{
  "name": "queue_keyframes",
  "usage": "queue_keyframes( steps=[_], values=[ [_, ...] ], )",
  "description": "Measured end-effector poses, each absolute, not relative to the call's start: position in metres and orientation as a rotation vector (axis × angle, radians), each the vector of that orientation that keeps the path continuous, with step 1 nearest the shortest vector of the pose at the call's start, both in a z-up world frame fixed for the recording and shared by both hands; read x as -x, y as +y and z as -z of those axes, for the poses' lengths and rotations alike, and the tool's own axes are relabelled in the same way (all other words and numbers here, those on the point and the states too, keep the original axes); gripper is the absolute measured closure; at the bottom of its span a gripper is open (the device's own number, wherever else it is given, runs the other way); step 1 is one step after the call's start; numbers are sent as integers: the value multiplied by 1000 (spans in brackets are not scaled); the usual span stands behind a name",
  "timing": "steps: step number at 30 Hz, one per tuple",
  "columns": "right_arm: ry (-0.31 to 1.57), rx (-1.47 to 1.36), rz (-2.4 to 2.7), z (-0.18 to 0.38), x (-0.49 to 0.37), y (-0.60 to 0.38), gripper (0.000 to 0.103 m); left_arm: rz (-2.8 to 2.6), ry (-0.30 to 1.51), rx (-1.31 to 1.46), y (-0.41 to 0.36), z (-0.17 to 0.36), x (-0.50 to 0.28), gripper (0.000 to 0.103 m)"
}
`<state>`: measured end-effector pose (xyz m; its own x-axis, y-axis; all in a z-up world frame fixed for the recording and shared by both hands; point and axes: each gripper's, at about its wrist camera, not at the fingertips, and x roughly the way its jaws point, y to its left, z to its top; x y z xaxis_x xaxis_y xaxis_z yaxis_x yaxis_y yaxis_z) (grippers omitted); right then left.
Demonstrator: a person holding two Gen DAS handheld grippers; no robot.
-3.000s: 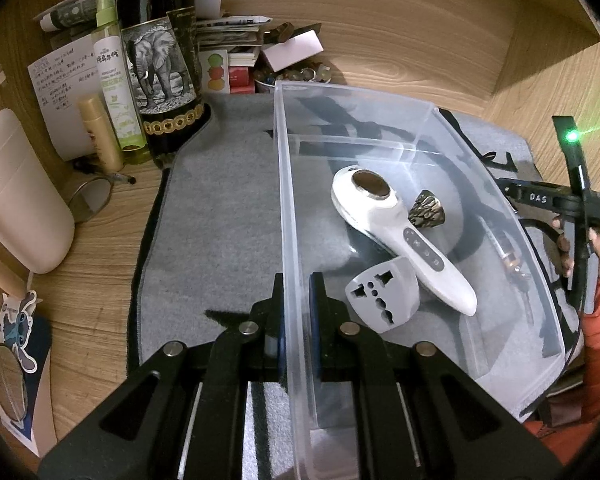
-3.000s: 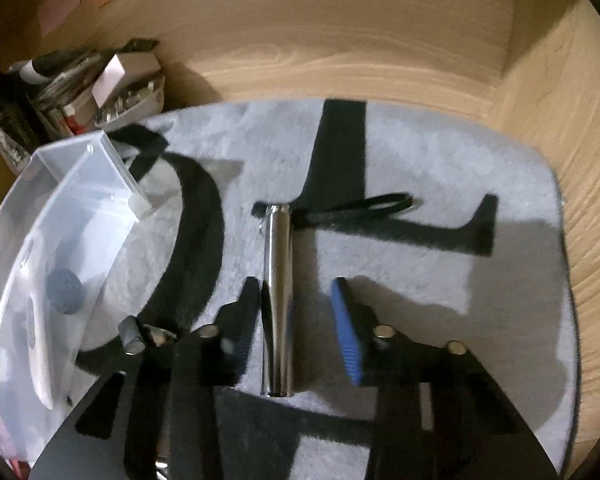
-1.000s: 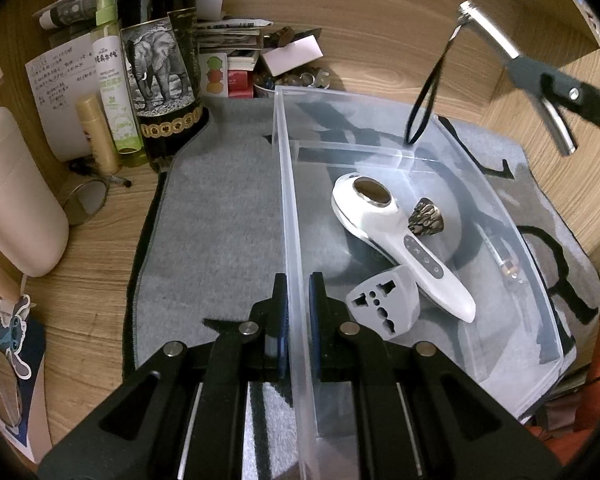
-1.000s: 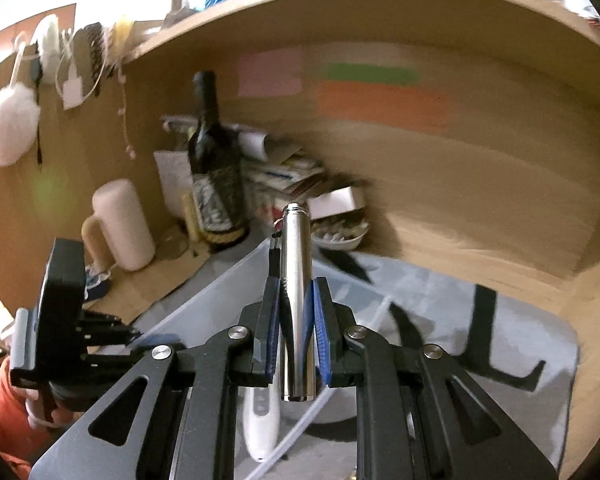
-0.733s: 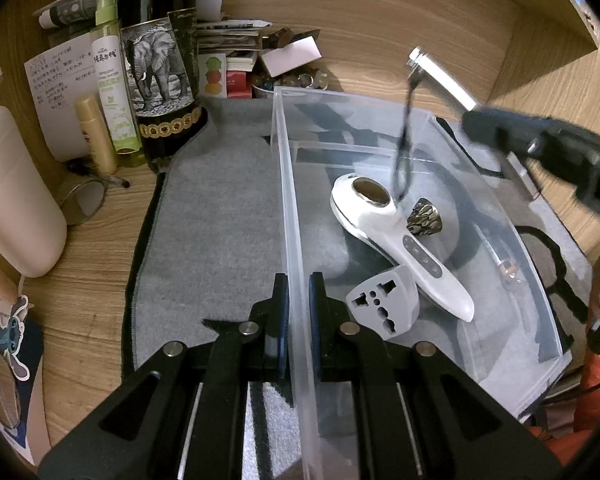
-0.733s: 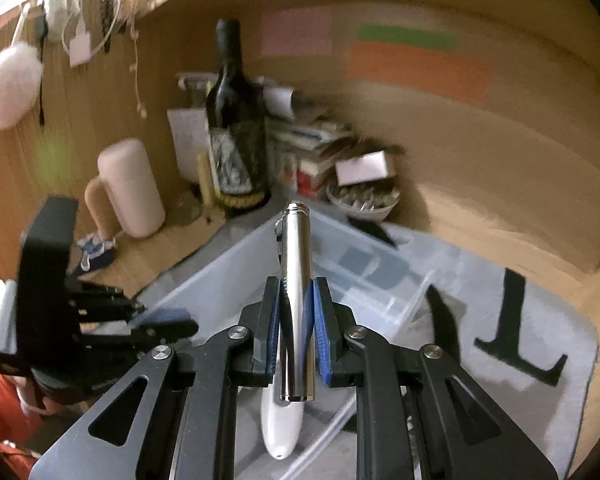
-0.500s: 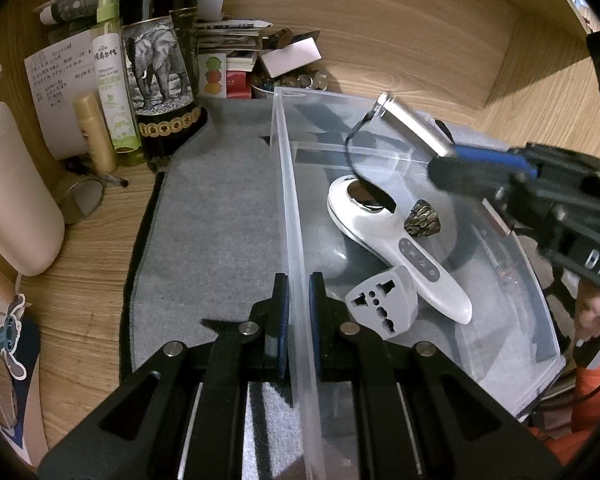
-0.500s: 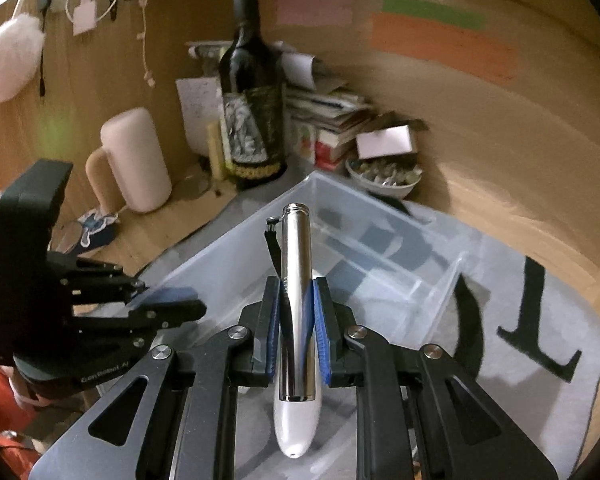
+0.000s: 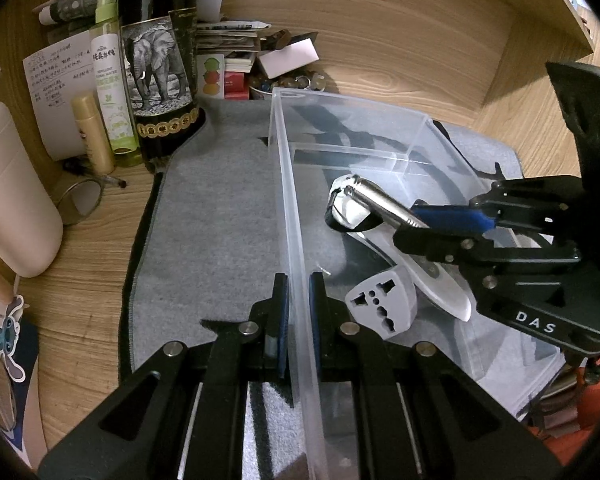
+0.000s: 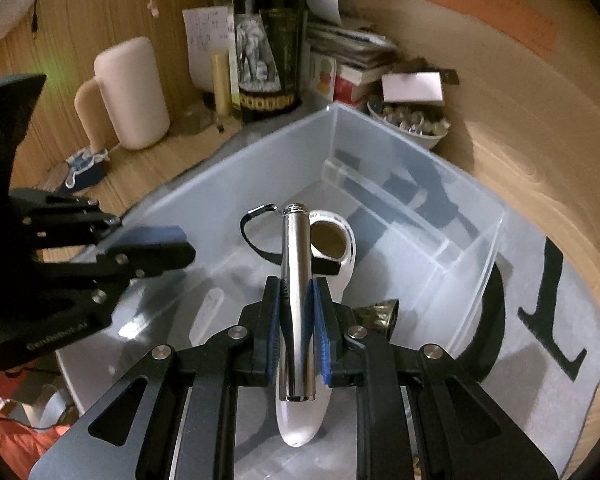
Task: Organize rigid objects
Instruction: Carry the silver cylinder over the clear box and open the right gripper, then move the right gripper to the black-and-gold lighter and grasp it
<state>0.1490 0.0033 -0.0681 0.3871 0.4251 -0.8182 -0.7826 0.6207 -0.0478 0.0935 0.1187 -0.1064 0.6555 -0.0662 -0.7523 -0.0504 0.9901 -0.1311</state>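
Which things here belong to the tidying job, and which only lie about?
Job: silver metal cylinder in right claw; clear plastic bin in left claw; white handheld device; grey plug adapter.

Lying about: dark elephant-label bottle; green spray bottle; cream mug.

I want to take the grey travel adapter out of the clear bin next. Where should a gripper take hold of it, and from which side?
Grip the grey travel adapter across its two flat side faces, coming down from above through the clear bin's open top. It leans tilted with its socket face up, near the wall pinched by the left gripper and close beside the white handheld device, so a sideways approach looks blocked.
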Motion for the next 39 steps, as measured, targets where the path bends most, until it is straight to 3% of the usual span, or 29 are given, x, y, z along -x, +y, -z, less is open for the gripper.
queue_keyframes(
  steps=[12, 20, 39],
  values=[
    [901, 460, -812, 67, -153, 0, 87, 9, 857, 146, 119, 106, -93, 94],
    [842, 420, -775, 53, -155, -12, 64, 9, 858, 144, 119, 106, -93, 94],
    [613, 267, -570, -20, -160, -95, 42, -4, 869, 139, 118, 105, -95, 94]
  ],
)
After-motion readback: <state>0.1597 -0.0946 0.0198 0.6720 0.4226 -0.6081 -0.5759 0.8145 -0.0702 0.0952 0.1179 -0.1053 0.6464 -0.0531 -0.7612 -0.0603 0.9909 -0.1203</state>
